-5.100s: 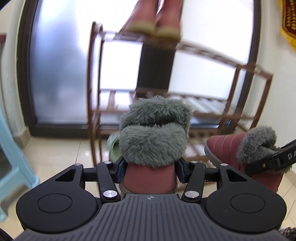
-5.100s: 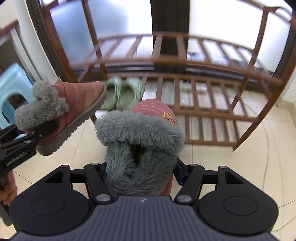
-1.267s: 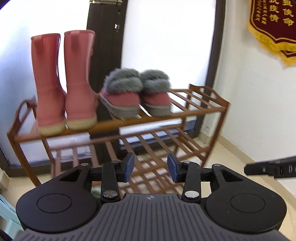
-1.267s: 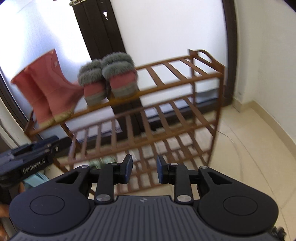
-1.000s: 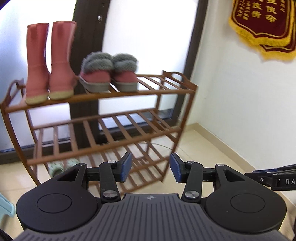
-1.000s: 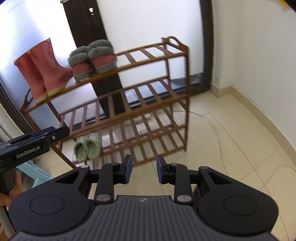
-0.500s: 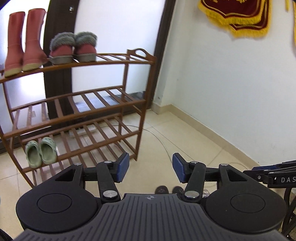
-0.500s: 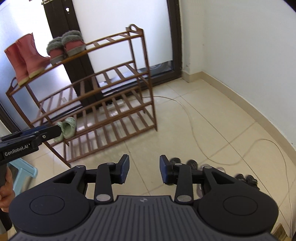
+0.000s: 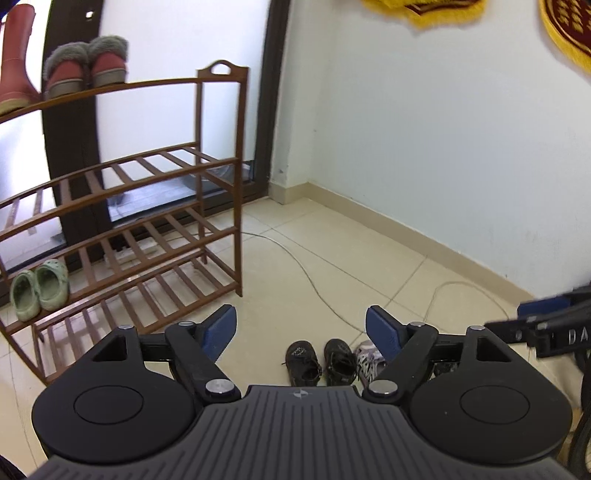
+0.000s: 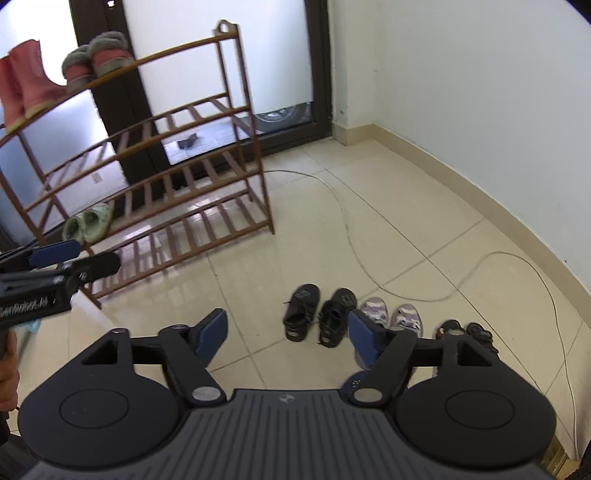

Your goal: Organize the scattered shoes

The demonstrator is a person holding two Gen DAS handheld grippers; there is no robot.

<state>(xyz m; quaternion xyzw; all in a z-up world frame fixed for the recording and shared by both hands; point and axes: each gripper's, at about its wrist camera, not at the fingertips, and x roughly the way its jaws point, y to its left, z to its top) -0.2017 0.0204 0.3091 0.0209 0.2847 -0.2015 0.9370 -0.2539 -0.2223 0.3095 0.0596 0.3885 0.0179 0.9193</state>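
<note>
in front of the right gripper [image 10: 288,334], on the tiled floor [image 10: 424,236], a row of small shoes lies close by. its two blue-padded fingers stand wide apart and hold nothing. the black shoes [image 10: 319,314] are nearest to the middle of the view, side by side with their toes pointing away. just beside them on the right is a pair of pale patterned sneakers [image 10: 391,312], partly hidden behind the right finger, and then another dark pair [image 10: 467,330] at the end of the row. a thin cable [image 10: 369,266] curves over the floor behind the shoes.

the left gripper [image 9: 301,328] is also spread wide and empty. between its fingers the same black shoes [image 9: 319,362] show low in the picture, with one patterned sneaker touching the edge of the right finger. the tip of the other gripper comes in at the side of each view, and part of a hand [image 10: 7,373] shows at the left edge of the right view.

farther away, well apart from the floor shoes, a brown wooden rack [image 10: 207,177] stands before a glass door [image 10: 229,66]. green clogs [image 10: 88,223] sit on a low shelf at its left end. on the top shelf are fur-lined red slippers [image 10: 98,59] and, beside them, tall pink boots [image 10: 26,85]. the middle shelves carry nothing. on the white wall at right hang red banners with yellow fringe [image 9: 565,33].
</note>
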